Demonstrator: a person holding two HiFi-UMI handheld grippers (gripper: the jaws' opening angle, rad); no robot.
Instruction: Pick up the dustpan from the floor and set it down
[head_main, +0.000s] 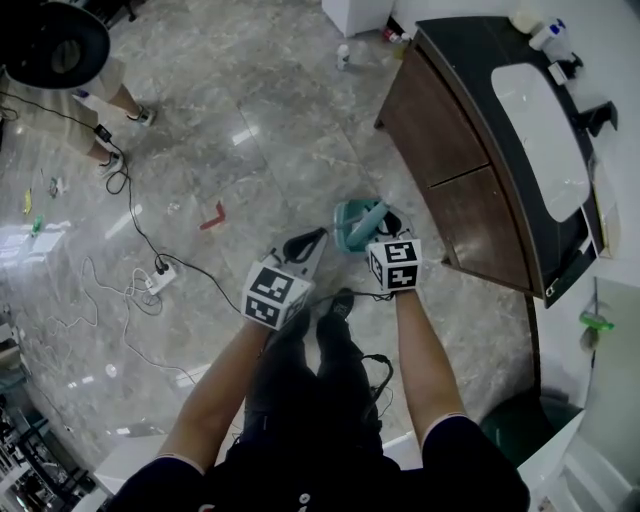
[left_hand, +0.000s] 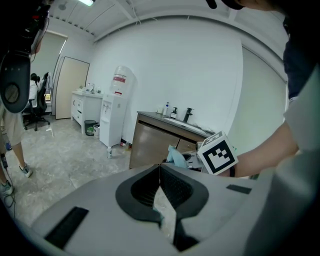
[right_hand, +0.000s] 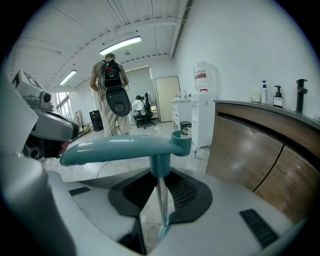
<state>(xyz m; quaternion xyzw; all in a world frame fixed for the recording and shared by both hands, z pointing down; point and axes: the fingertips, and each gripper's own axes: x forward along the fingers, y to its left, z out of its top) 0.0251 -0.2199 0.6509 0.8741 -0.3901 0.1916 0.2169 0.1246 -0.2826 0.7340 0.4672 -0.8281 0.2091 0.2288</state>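
The teal dustpan (head_main: 352, 218) hangs above the marble floor beside the wooden counter. My right gripper (head_main: 372, 228) is shut on it. In the right gripper view its handle (right_hand: 125, 147) runs crosswise above the jaws, and a thin teal blade of it stands pinched between the pads of the right gripper (right_hand: 160, 172). My left gripper (head_main: 305, 243) is just left of the dustpan, apart from it. In the left gripper view the left gripper (left_hand: 160, 167) has its jaw tips touching with nothing between them. A corner of the dustpan (left_hand: 175, 155) shows beyond, next to the right gripper's marker cube (left_hand: 217, 154).
A dark wooden counter with a white sink (head_main: 470, 170) stands at the right. A power strip with cables (head_main: 160, 278) and a red piece (head_main: 213, 218) lie on the floor at left. Another person (head_main: 60, 60) stands far left. A water dispenser (left_hand: 114, 112) and a dark bin (head_main: 530, 420) are also there.
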